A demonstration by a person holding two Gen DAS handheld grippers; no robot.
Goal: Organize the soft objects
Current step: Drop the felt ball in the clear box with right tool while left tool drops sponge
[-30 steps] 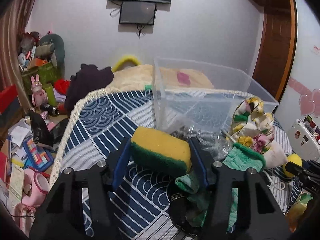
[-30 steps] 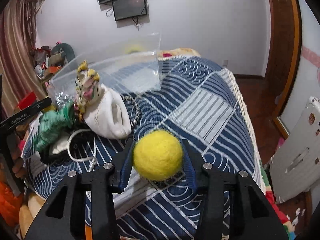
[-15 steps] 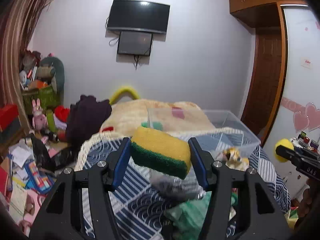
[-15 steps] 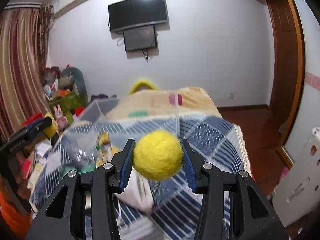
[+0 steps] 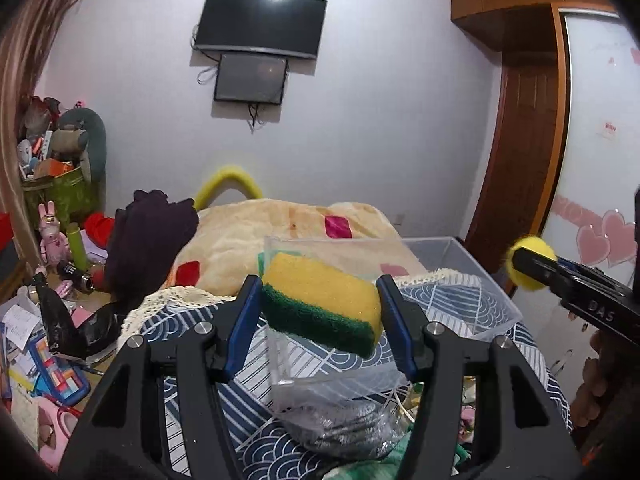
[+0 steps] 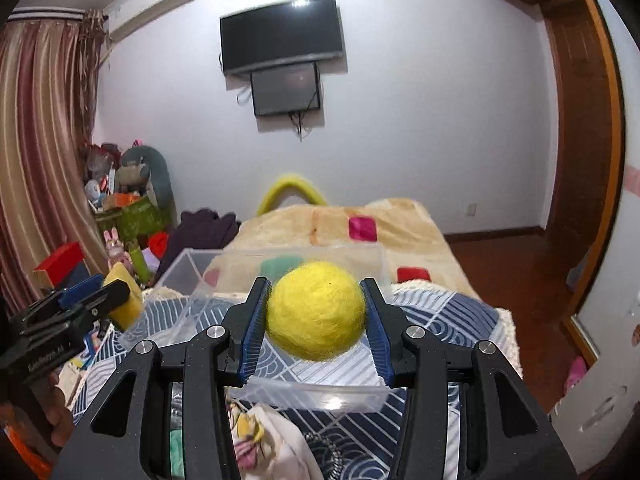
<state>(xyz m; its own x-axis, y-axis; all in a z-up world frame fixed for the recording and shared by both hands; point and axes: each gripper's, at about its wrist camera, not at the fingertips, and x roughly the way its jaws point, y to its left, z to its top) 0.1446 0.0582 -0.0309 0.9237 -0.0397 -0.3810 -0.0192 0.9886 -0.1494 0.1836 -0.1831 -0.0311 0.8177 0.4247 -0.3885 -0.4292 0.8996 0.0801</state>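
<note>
The sponge (image 5: 322,303) is lying crosswise between the left gripper (image 5: 320,312) fingers, its long axis tilting down to the right, yellow face up. The right gripper (image 6: 316,316) is pinching the yellow ball (image 6: 316,317). Both have been rising since earlier, now hovering before the clear bin (image 6: 188,268) on the bed (image 6: 460,312).

Black gripper (image 5: 322,312) frames (silver screws), blue pads (image 5: 240,322).

Sponge (image 5: 322,303): yellow over green — hanging tilted, clamped in air before the bin (image 5: 476,280).
Ball (image 6: 316,311): fuzzy yellow — sitting pinched above the clear bin.
</note>
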